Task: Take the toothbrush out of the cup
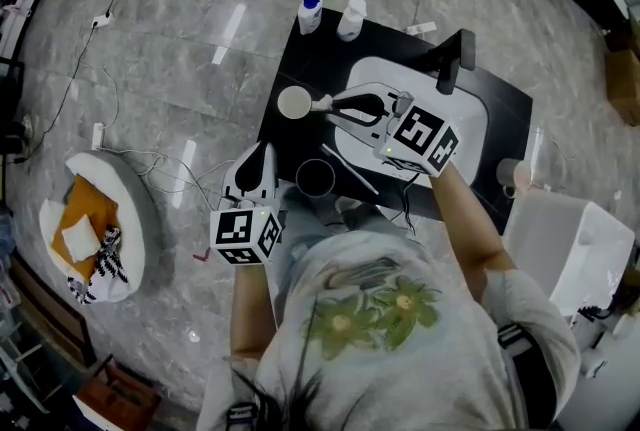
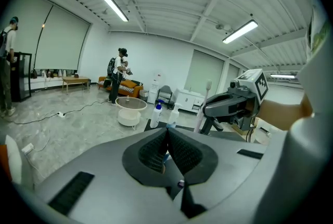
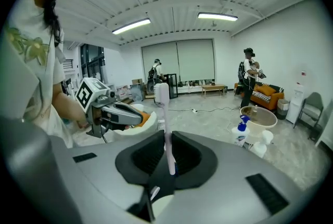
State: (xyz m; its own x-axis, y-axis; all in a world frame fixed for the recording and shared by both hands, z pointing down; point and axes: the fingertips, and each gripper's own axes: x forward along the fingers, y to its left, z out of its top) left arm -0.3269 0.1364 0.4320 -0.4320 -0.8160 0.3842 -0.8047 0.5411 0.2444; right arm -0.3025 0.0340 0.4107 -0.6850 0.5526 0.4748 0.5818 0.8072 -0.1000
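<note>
Toothbrush (image 3: pixel 166 124) stands straight up in the right gripper view. It is pinched tight between the two jaws of the right tongs (image 3: pixel 168 137). Its brush end is on top, above the jaws, and a bit of its handle pokes out under them. Off to the left of these tongs are the left tongs (image 3: pixel 139 116). Far off to the right are a blue-topped bottle (image 3: pixel 240 132) and a white tub (image 3: pixel 257 116).

In the left gripper view the left tongs are squeezed together, jaw against jaw, with nothing held between them. Ahead of them and to the right are the right tongs, with the toothbrush sticking up from them. Straight ahead past the jaws stand the blue-topped bottle and a white bottle (image 2: pixel 173 116) side by side. The white tub is behind the bottles.

In the head view both tongs are over a black table (image 1: pixel 320 59). The tips of the right tongs are just beside a white cup (image 1: pixel 294 103). The toothbrush shows as a small pale bit between those tips and the cup's rim. I cannot tell from here if its bottom end is in the cup. A dark cup (image 1: pixel 315 178) sits between the two tongs, close to the left tongs. A thin stick (image 1: pixel 350 169) lies on the table next to the dark cup. A white sink (image 1: pixel 472 114) is under the right tongs.
</note>
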